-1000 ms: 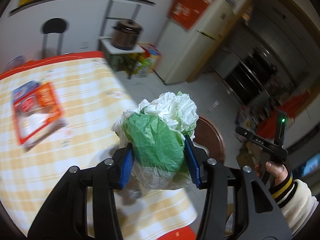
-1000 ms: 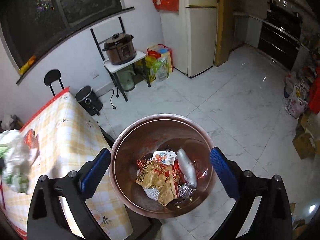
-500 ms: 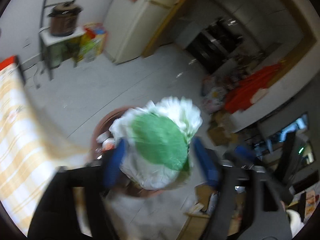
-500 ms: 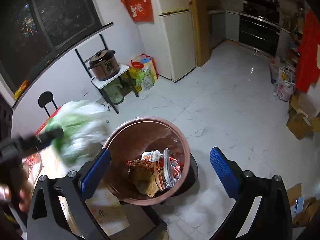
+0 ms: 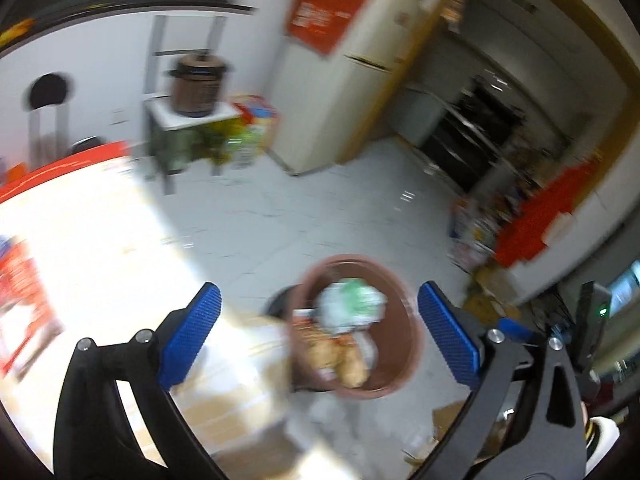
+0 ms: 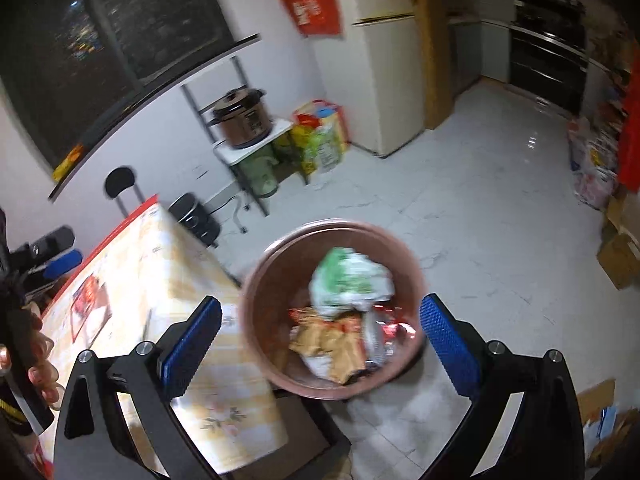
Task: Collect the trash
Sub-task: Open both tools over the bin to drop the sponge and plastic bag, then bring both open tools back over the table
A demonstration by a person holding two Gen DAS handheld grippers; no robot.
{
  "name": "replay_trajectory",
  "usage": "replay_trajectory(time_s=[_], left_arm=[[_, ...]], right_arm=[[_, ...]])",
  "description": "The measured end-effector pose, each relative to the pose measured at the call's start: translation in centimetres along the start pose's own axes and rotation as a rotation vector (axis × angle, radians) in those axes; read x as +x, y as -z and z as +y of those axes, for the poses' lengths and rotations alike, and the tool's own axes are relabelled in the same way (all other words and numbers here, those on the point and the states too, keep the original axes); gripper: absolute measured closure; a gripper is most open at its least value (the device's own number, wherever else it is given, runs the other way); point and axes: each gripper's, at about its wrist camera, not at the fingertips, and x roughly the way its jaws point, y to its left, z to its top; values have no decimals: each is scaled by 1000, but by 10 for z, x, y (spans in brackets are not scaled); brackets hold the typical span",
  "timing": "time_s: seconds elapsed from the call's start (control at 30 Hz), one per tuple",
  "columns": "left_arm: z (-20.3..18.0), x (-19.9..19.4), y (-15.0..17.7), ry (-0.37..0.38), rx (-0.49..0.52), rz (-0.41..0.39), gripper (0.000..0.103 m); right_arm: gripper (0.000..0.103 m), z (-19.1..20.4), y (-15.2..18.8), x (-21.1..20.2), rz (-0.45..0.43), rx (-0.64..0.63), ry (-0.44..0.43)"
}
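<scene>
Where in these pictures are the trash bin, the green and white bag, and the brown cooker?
trash bin (image 6: 256, 280), right wrist view, on its left rim.
green and white bag (image 6: 348, 278), right wrist view, on the middle of the crumpled bag inside the bin.
brown cooker (image 6: 242, 122), right wrist view, on its front wall.

A brown electric cooker with a lid (image 6: 240, 119) is seen on a small white-topped metal rack (image 6: 256, 148) at the upper middle of the right wrist view. Bright yellow and green shopping bags (image 6: 320, 140) are set just beside the rack, next to a cream two-door refrigerator (image 6: 384, 80) carrying a red poster (image 6: 312, 0). A black round-backed chair (image 6: 120, 184) is placed at the left, behind the counter covered by a yellow checked cloth (image 6: 168, 264). Cardboard boxes (image 6: 620, 256) lie on the white tiled floor (image 6: 480, 208) at the right edge.
</scene>
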Motion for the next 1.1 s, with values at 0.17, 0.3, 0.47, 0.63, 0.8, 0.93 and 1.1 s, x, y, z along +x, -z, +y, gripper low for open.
replay_trajectory(time_s=[0.17, 0.3, 0.47, 0.63, 0.8, 0.93, 1.1], left_arm=[[91, -78, 31, -207, -132, -61, 6], [149, -150, 58, -367, -192, -115, 6], [224, -230, 99, -527, -302, -157, 6], [290, -293, 149, -621, -433, -182, 6], [335, -324, 184, -654, -501, -184, 6], [365, -331, 202, -639, -526, -181, 6], [403, -324, 209, -604, -540, -165, 6]], right_arm=[[5, 65, -4, 25, 34, -98, -98], [5, 122, 0, 35, 54, -162, -166], [5, 202, 18, 37, 83, -235, -230], [5, 272, 38, 41, 139, -314, -255], [5, 338, 62, 47, 181, -380, -269], [5, 382, 77, 63, 214, -406, -280], [5, 421, 84, 97, 254, -384, -274]])
